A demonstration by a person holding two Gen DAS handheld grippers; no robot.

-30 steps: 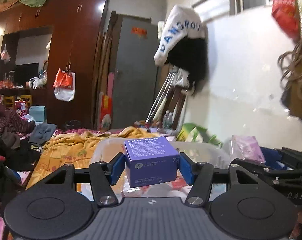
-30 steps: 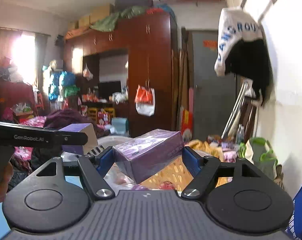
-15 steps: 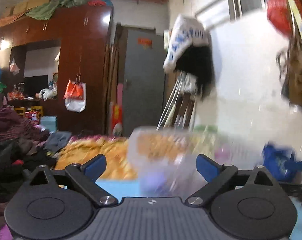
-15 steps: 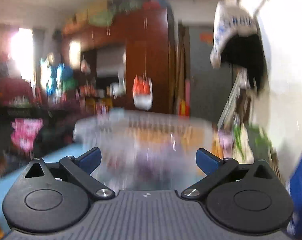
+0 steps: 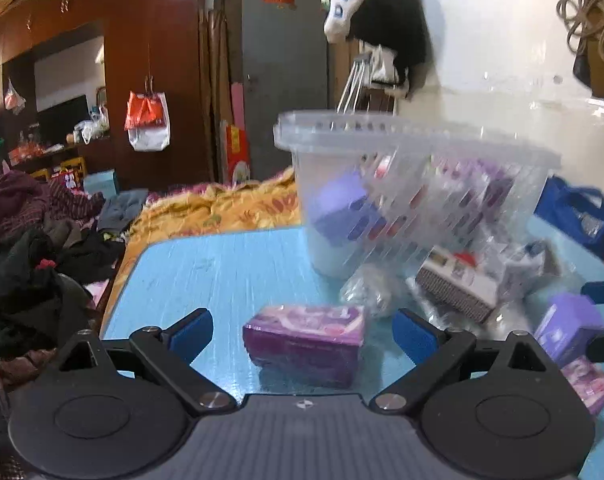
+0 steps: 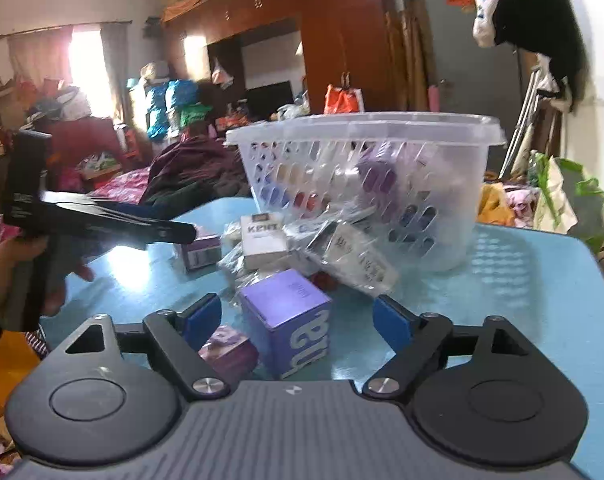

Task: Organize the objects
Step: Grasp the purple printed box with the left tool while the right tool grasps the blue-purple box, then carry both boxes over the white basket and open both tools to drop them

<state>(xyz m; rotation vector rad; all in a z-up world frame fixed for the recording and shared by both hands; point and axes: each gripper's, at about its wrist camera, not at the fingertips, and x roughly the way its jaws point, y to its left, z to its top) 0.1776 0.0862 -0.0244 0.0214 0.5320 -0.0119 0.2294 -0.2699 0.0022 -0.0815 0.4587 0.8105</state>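
My left gripper [image 5: 302,320] is open and low over the blue table [image 5: 222,272]. A purple wrapped pack [image 5: 305,340] lies flat between its fingers, clear of both pads. My right gripper [image 6: 298,312] straddles a purple box [image 6: 298,344] standing on the table. Its jaws are closing, with a gap still showing on each side of the box. A clear plastic basket [image 5: 413,136] stands just behind, holding purple boxes and other packs. In the left wrist view the purple box [image 5: 569,328] shows at the right edge.
Cigarette-style cartons [image 6: 262,244] and crinkled wrapped packs [image 6: 353,256] lie piled in front of the basket [image 6: 361,128]. A small purple pack [image 6: 226,348] rests by my right gripper's left finger. A person's hand [image 6: 22,256] holds the left gripper. Clothes heap beyond the table's left edge.
A second ago the left gripper held a purple box and the right a purple pack above the basket. Both let go, opened wide and sank to the table in front of it.
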